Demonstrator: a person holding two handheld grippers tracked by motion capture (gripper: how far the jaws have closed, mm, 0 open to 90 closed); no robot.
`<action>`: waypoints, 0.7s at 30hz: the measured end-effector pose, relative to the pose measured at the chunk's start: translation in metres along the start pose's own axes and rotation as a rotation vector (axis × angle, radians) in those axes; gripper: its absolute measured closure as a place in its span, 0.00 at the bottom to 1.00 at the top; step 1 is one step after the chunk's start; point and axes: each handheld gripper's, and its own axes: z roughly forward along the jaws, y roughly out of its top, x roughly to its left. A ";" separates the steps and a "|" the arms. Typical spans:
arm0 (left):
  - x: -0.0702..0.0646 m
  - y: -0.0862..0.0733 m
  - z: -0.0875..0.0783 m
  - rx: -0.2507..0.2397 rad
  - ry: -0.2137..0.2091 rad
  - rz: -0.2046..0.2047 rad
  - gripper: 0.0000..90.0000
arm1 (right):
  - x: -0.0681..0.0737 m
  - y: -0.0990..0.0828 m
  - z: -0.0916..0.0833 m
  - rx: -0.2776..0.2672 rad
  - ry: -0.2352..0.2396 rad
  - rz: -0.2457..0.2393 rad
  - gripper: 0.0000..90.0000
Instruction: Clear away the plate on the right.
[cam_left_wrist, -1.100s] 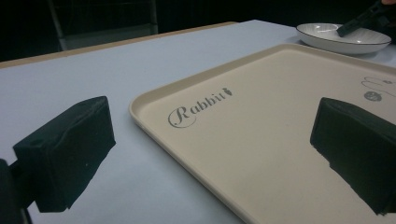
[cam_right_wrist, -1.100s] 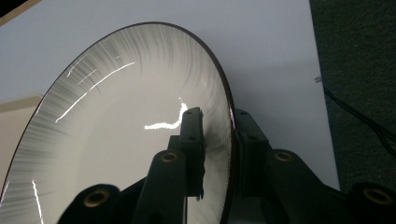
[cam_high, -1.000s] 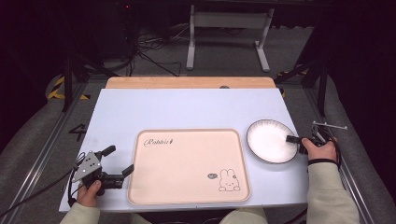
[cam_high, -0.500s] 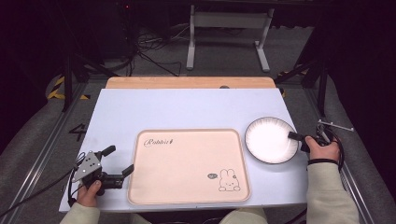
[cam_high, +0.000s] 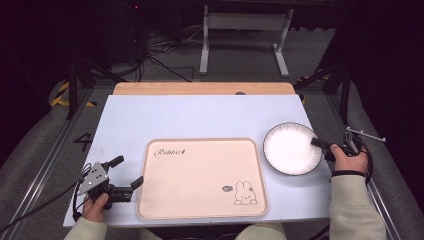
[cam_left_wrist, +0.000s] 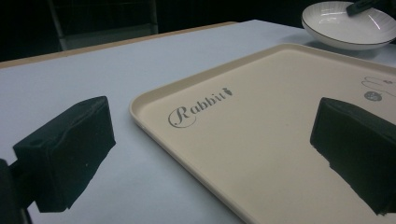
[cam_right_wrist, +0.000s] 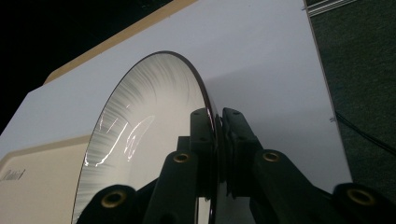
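**Right gripper clamps the rim of the white plate**

Nearest the person, at the front left of the table (cam_high: 150, 115), the left gripper (cam_high: 126, 172) rests low beside the tray (cam_high: 200, 175), held by the left hand (cam_high: 95, 200). Its two black jaws stand wide apart with nothing between them; in the left gripper view one jaw hangs over the bare pale-blue tabletop and the other over the tray's near part.

The tray is a flat, cream-coloured rectangle with rounded corners and a low raised rim. It carries the word "Rabbit" in script near its far left corner and a small line-drawn rabbit near its front right corner. Nothing lies on it.

Just beside the tray's right edge, toward the right side of the table, sits the plate (cam_high: 291, 148). It is round and white, glossy inside, with a thin dark edge and fine radial streaks running across its inner wall toward the rim; light glints off the glaze in the right gripper view. It is shallow, with a gently rising wall, and in the left gripper view it shows as a low white bowl-like shape beyond the tray.

The right gripper (cam_high: 320, 144), in the right hand (cam_high: 350, 157), is closed on the plate's right rim: its jaws pinch the edge from both sides, one pad inside the plate and one outside.

Farther off, a strip of bare wood (cam_high: 200, 88) borders the table's far edge.
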 end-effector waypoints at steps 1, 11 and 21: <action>0.000 0.000 0.000 0.000 0.000 0.000 0.00 | 0.000 0.000 0.000 0.000 0.000 0.000 0.94; 0.000 0.000 0.000 0.000 0.000 0.000 0.00 | 0.008 0.003 -0.010 -0.030 0.005 -0.025 0.93; 0.000 0.000 0.000 0.000 0.001 -0.001 0.00 | 0.016 0.005 -0.016 -0.042 0.023 -0.040 0.93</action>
